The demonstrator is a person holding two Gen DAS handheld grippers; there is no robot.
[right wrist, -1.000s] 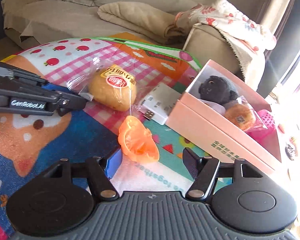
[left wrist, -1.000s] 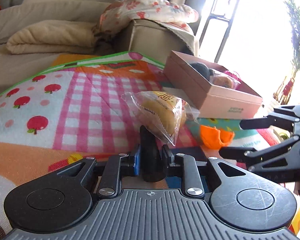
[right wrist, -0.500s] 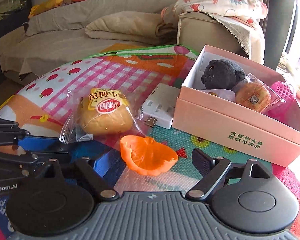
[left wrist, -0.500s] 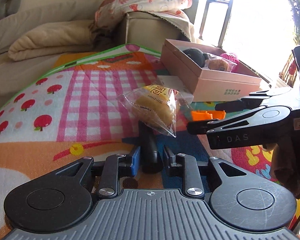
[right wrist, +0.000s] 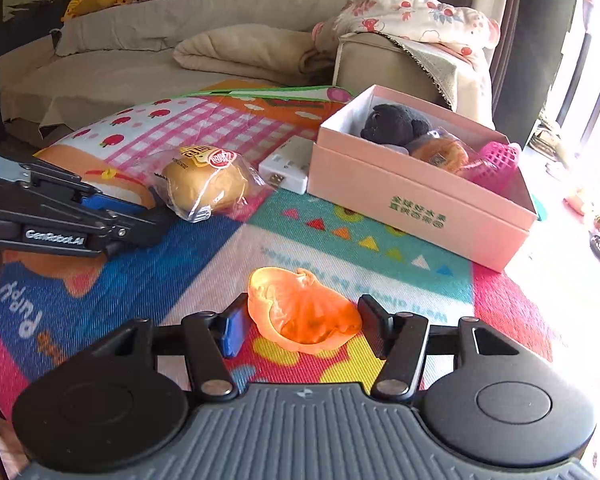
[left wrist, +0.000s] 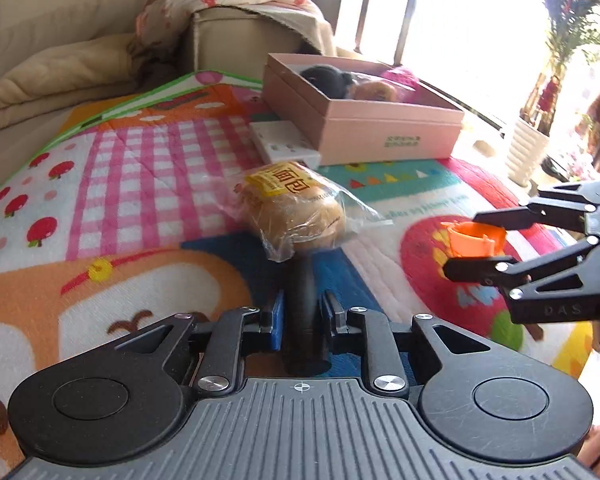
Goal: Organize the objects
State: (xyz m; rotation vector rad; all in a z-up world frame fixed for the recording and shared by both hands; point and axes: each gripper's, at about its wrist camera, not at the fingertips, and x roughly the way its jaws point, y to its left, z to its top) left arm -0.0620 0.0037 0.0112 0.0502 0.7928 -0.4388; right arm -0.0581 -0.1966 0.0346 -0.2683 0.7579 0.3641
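Now the orange cup (right wrist: pixel 302 314) sits between the right tool's (right wrist: pixel 300 322) closing jaws.

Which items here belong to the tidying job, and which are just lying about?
In play: wrapped bun in left gripper; orange cup between right gripper jaws, which have just been closing; pink box; white adapter.
Background: sofa, blankets, play mat.

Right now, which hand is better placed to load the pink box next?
Probably left: the left tongs are shut on the bread packet. The right tongs have just been closing around the orange cup, not yet gripping.
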